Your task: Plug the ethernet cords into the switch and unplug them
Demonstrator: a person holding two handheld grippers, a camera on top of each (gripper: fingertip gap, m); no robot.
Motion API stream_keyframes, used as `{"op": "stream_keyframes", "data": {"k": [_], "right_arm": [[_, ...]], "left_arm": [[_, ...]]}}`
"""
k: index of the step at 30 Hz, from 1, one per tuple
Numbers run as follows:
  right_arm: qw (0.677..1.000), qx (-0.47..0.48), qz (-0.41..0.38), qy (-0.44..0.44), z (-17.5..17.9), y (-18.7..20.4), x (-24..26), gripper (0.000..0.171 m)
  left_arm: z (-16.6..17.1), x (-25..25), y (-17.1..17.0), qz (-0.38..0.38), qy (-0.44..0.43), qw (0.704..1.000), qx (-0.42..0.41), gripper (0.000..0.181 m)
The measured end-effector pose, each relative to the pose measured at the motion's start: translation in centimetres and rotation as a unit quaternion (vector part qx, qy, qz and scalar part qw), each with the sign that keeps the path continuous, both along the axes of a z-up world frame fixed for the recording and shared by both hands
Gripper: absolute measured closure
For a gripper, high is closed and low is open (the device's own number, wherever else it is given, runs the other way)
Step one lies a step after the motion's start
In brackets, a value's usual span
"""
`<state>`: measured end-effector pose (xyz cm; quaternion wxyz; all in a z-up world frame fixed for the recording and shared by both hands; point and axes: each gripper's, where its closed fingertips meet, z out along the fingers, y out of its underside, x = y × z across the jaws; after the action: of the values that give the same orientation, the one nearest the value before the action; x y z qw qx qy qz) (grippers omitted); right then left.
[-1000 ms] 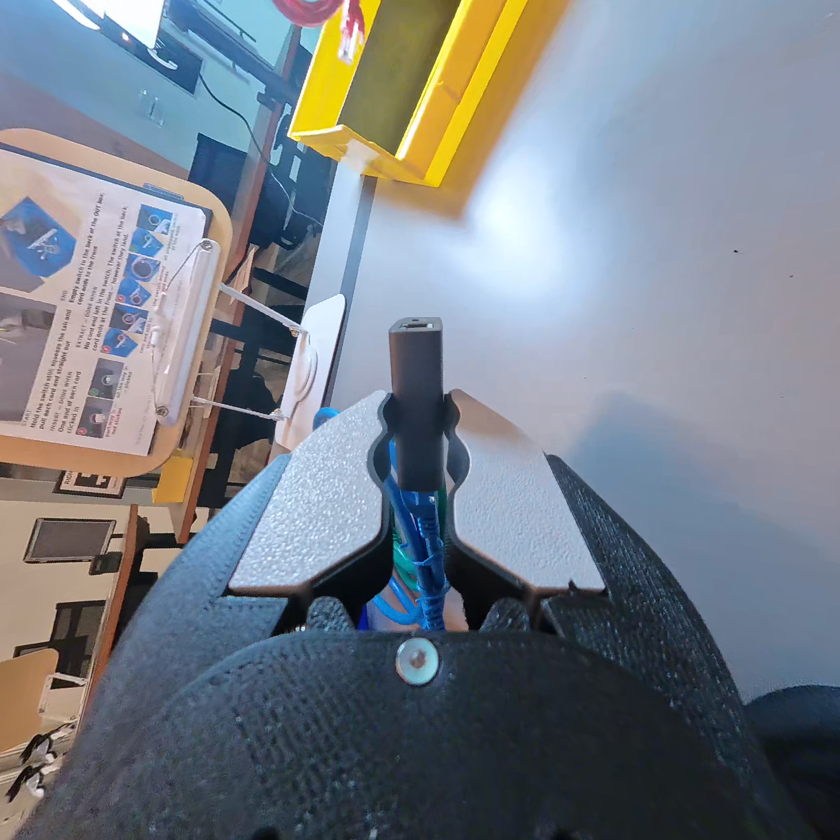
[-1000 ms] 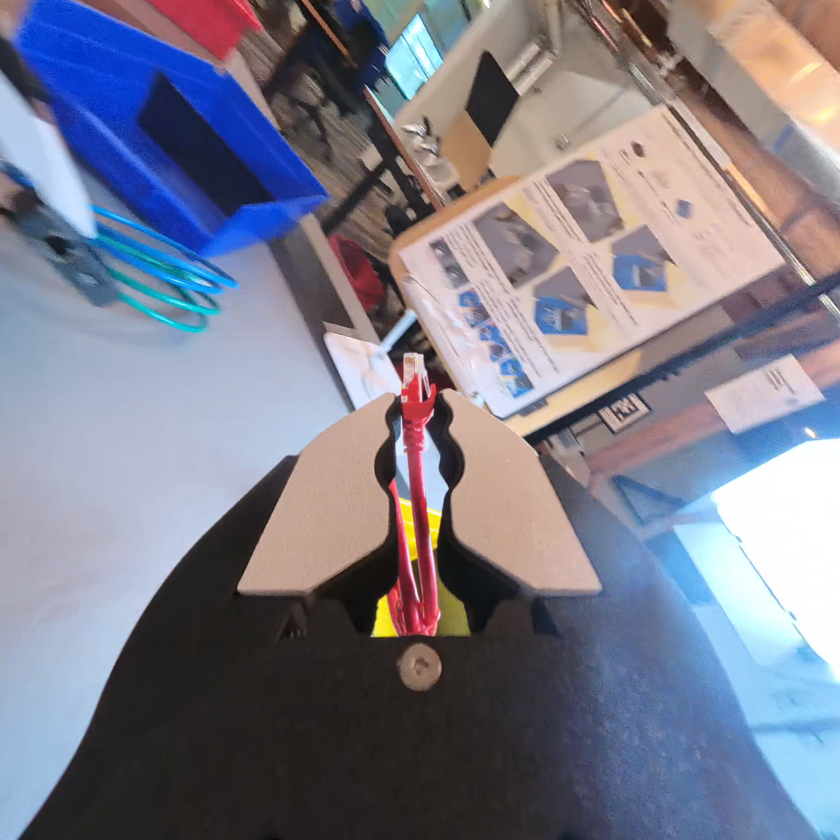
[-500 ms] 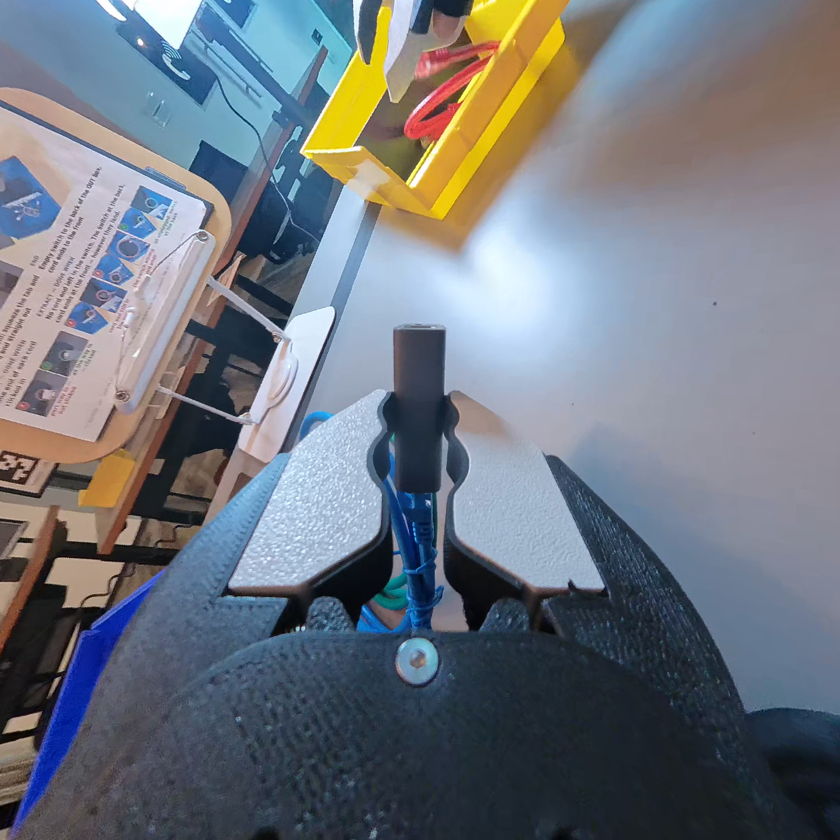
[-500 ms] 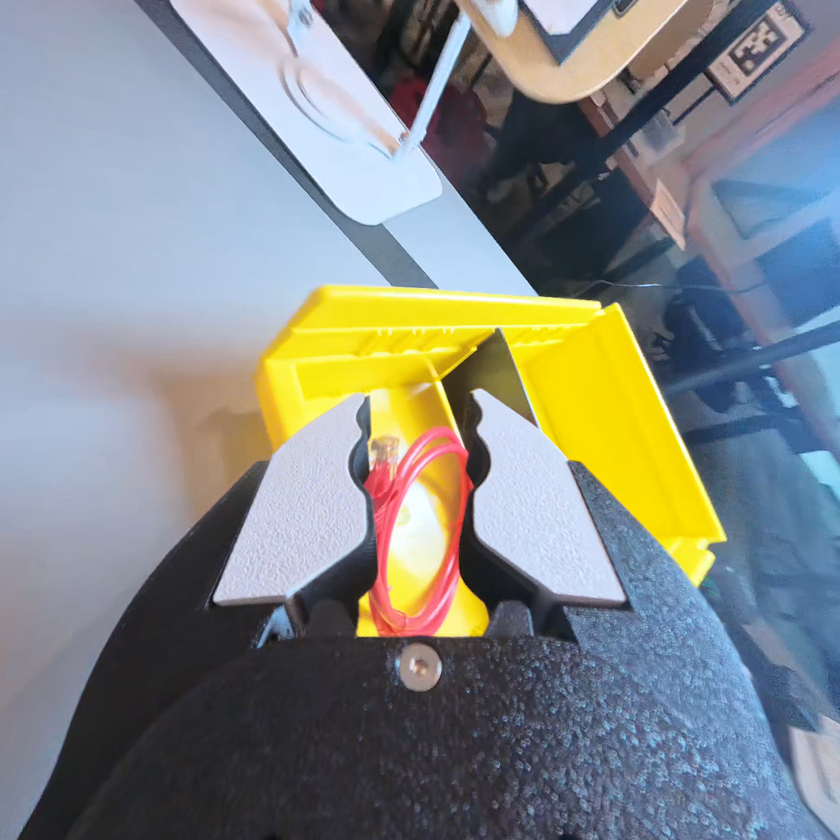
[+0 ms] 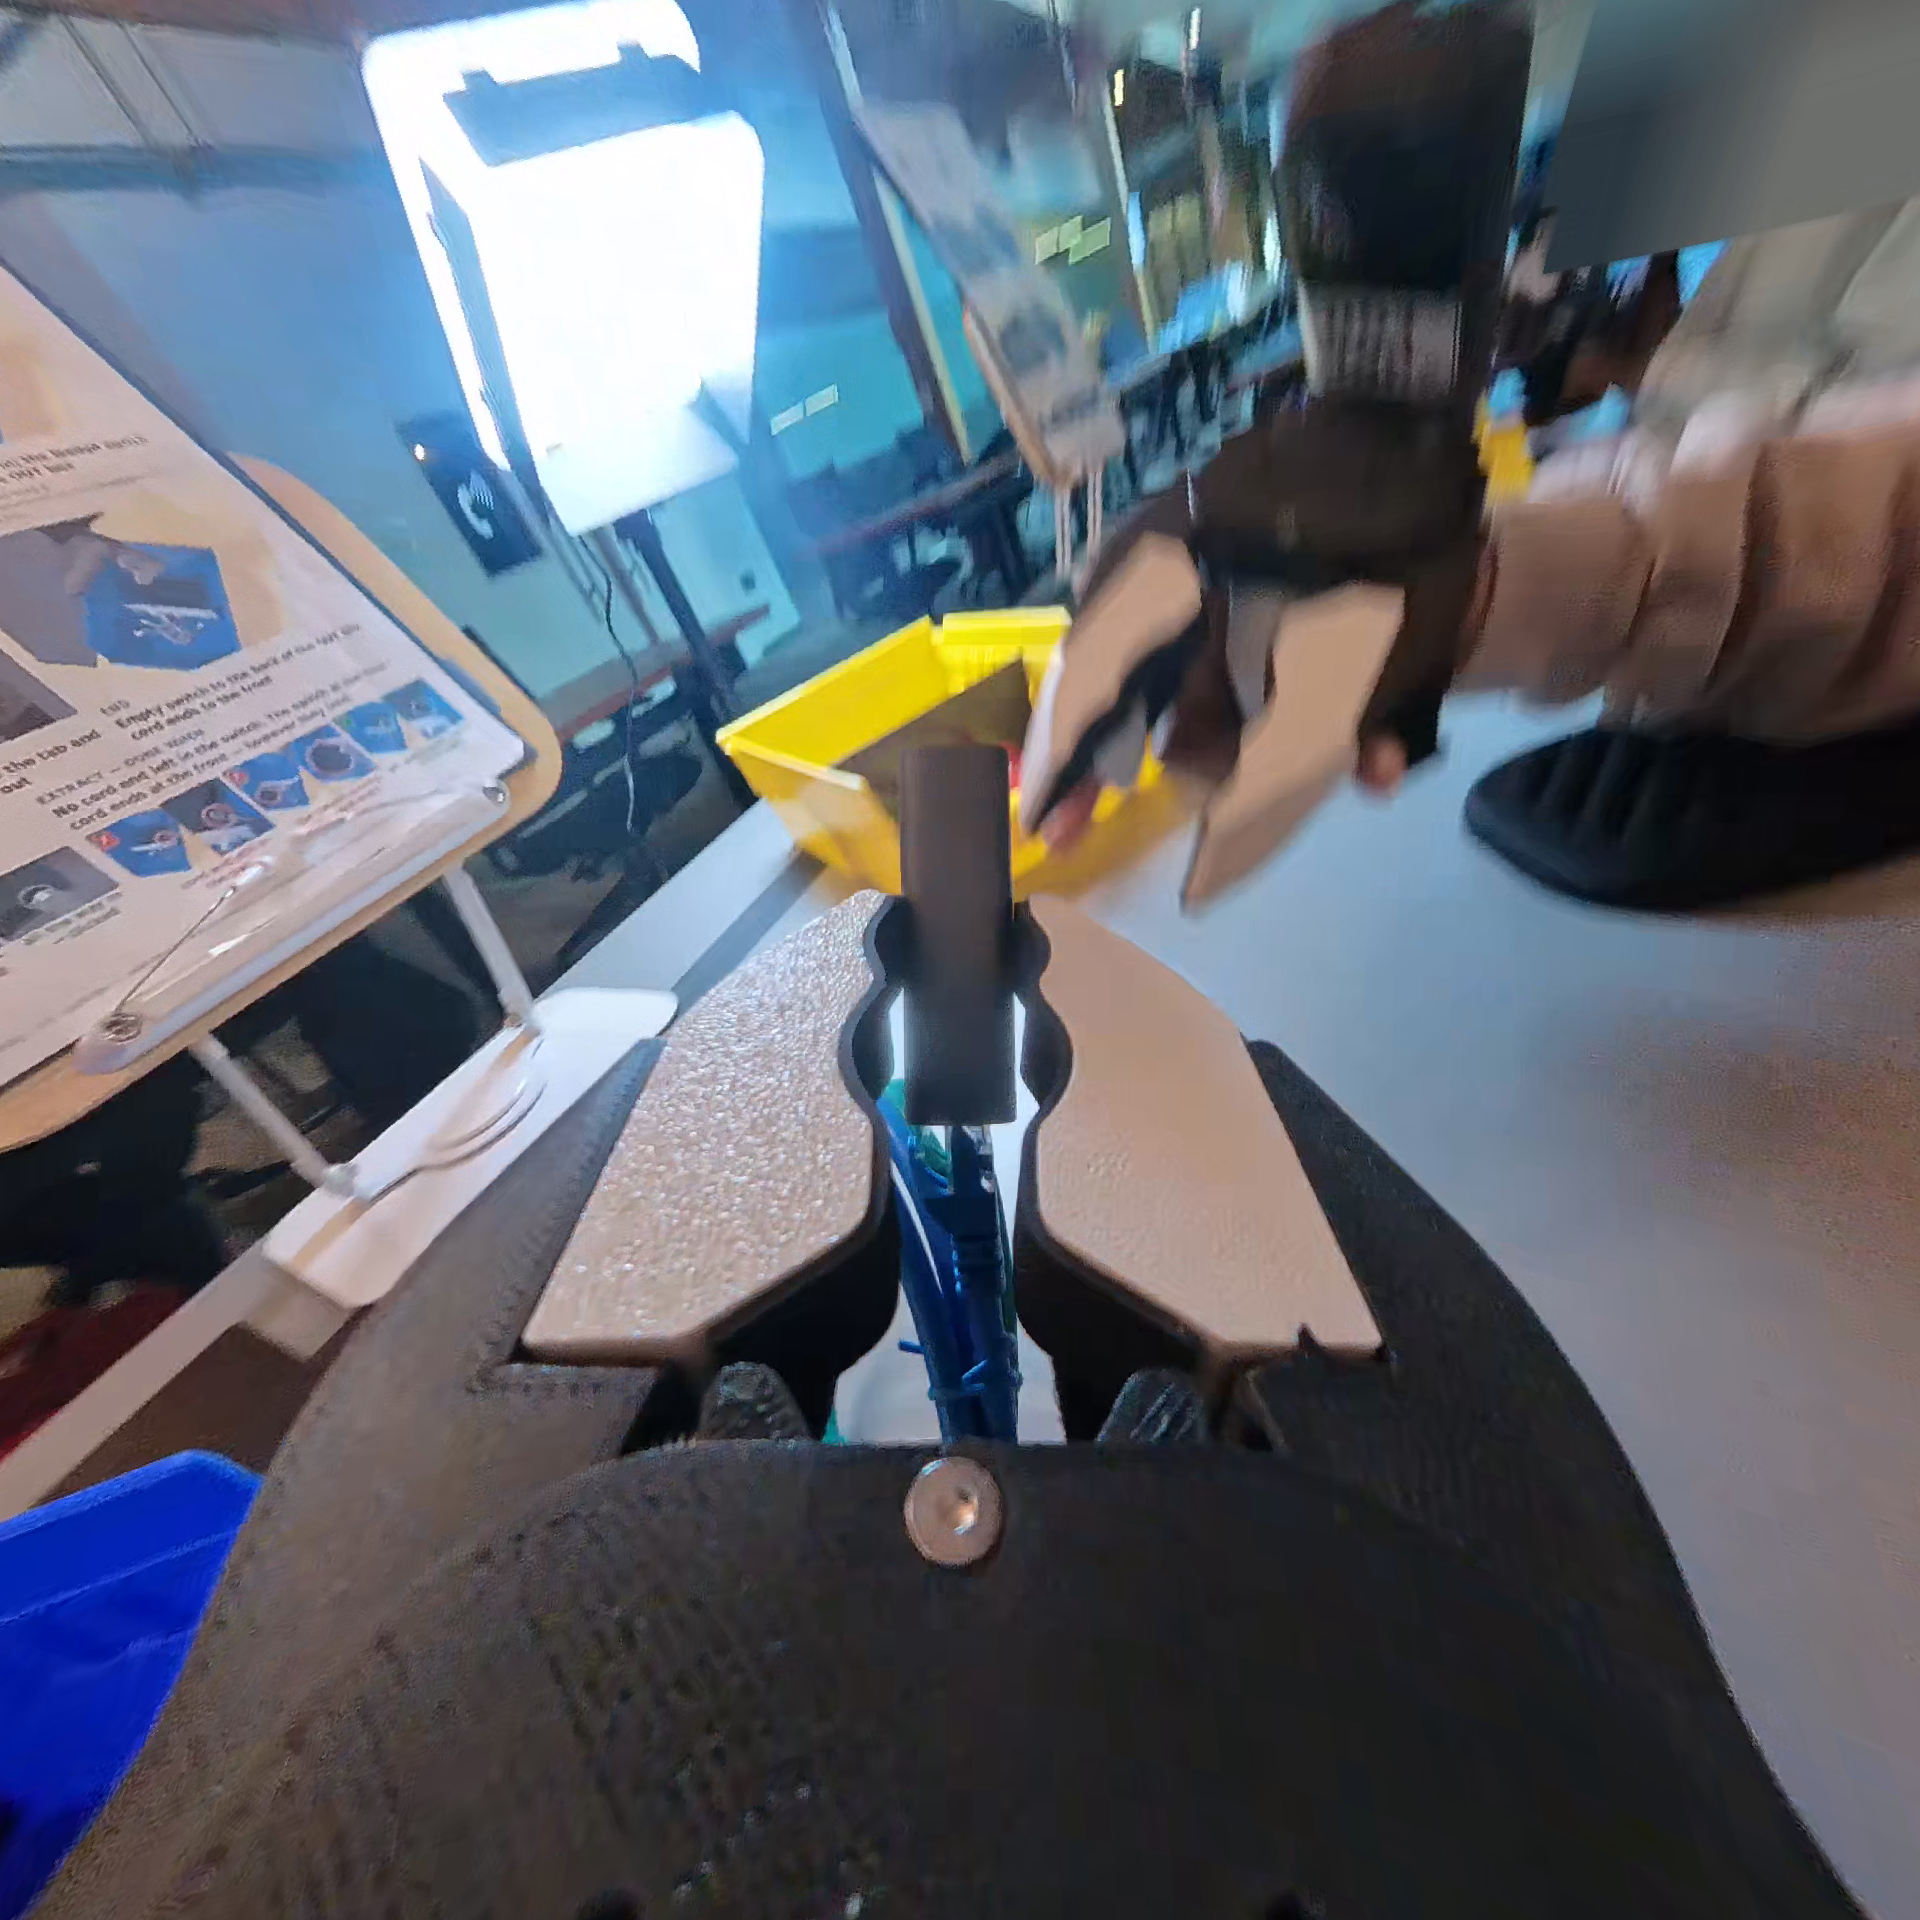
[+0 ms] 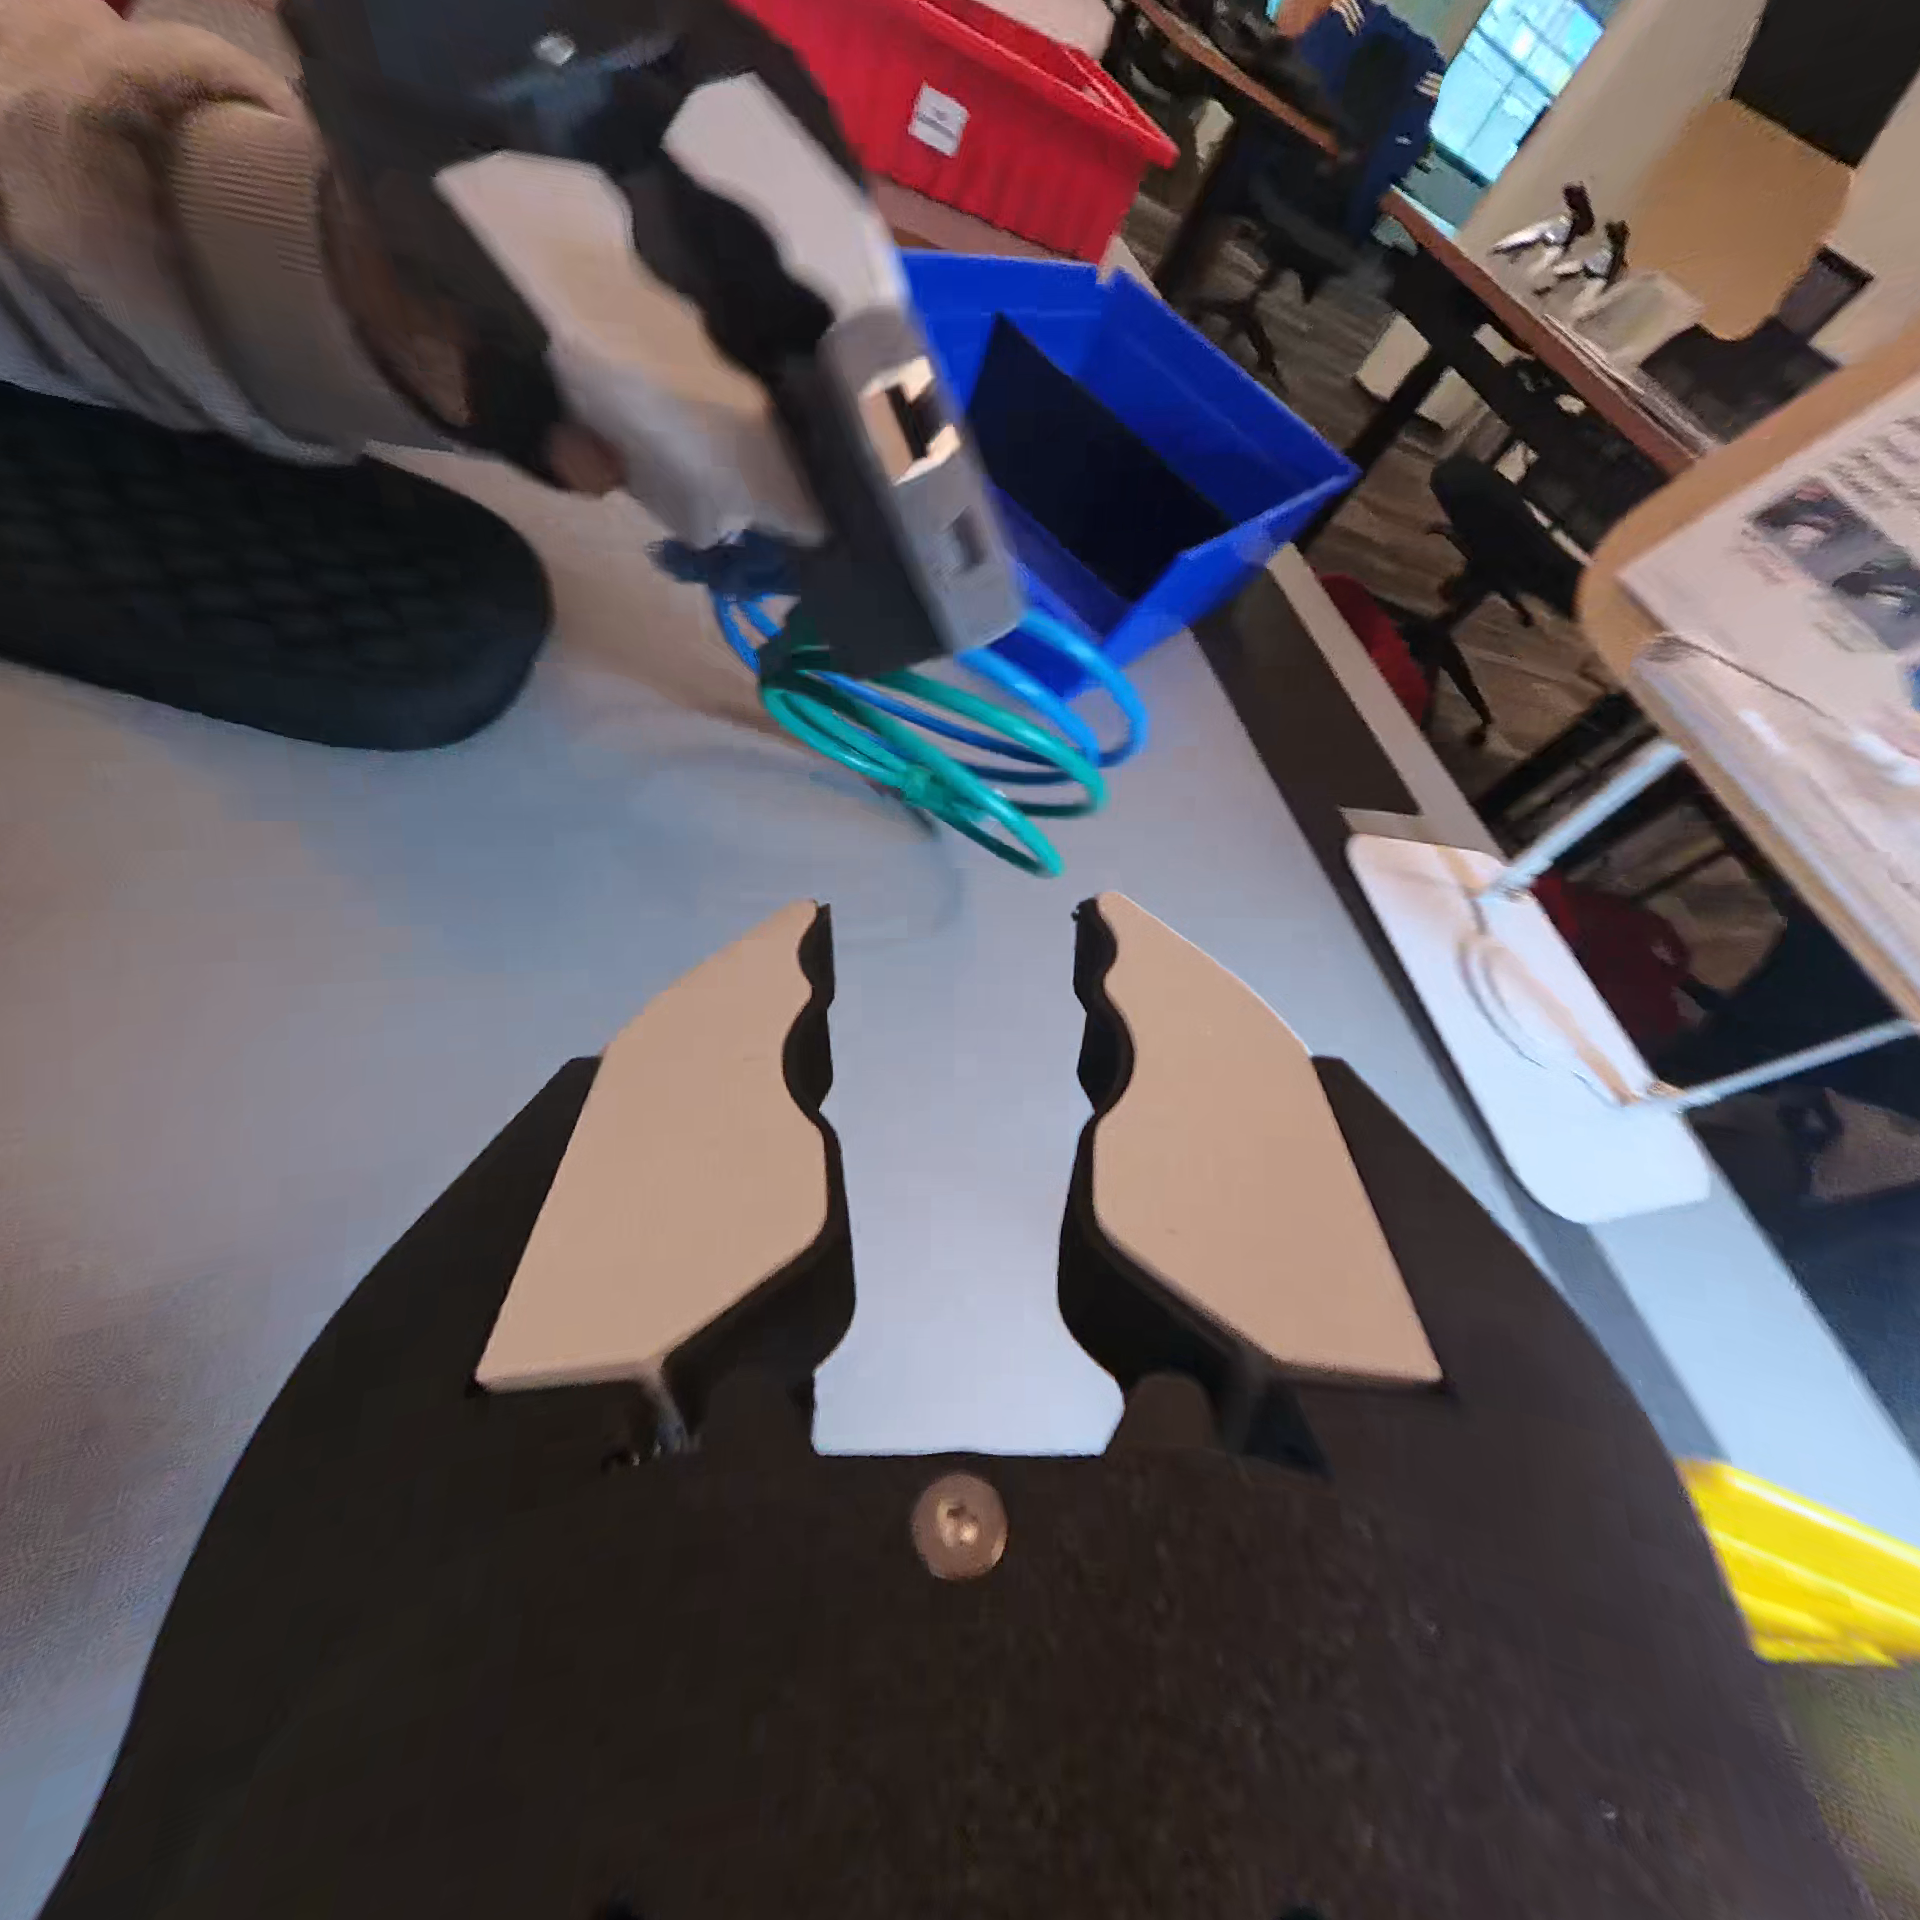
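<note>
Left wrist view shows the left gripper with its fingers clenched on the switch, a small dark box that stands up between them. Blue cords hang down from the switch behind the fingers. Past the switch sits a yellow bin on the grey surface, and the right gripper is blurry just in front of it, held by a hand in a tan sleeve. A board with picture sheets stands on a white stand at the left edge, and a blue bin shows in the low corner. From the right wrist view, the right gripper has its fingers spread apart with nothing between them — only bare surface. Ahead and up, the switch shows its ports, with blue and green cords looped under it, hanging over the surface. A blue bin sits just behind the loops, and a red bin is farther back — a bit of the yellow bin peeks in at the right.
</note>
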<state>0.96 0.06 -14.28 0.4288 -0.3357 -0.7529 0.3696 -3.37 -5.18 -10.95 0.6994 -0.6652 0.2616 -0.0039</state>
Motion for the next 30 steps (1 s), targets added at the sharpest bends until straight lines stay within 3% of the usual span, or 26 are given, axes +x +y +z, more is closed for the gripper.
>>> {"op": "stream_keyframes", "data": {"k": [5, 9, 14, 20, 21, 23, 26, 30], "right_arm": [[1.000, -0.029, 0.003, 0.011, -2.2, -1.6, -1.6, 0.119], [0.999, -0.020, 0.013, 0.041, -1.8, -3.1, -1.9, 0.122], [0.988, 0.107, -0.008, 0.107, -0.5, -3.3, -2.0, 0.115], [0.987, 0.122, 0.001, 0.103, -0.7, -2.5, -1.8, 0.096], [0.986, 0.131, 0.021, 0.102, -1.0, -3.2, -1.6, 0.104], [0.977, 0.176, 0.063, 0.103, -1.6, -4.4, -0.9, 0.156], [0.977, 0.199, 0.030, 0.072, -1.2, -2.6, -0.6, 0.157], [0.961, 0.259, -0.094, 0.040, -0.1, 2.9, -0.1, 0.156]], "left_arm": [[4.3, 1.3, -2.3, -0.103, -0.148, 0.982, 0.055, 0.161], [5.4, 2.5, -3.7, -0.176, -0.201, 0.961, 0.074, 0.161], [4.4, 4.8, -4.7, -0.260, -0.198, 0.944, 0.052, 0.161], [3.4, 7.4, -6.5, -0.351, -0.176, 0.919, 0.019, 0.161], [2.9, 7.9, -6.7, -0.362, -0.164, 0.918, 0.009, 0.161], [2.1, 8.1, -6.8, -0.365, -0.138, 0.921, -0.001, 0.161], [1.8, 5.6, -5.4, -0.300, -0.121, 0.946, 0.006, 0.160], [-0.7, 0.4, -1.4, -0.111, -0.039, 0.993, -0.024, 0.159]]}}
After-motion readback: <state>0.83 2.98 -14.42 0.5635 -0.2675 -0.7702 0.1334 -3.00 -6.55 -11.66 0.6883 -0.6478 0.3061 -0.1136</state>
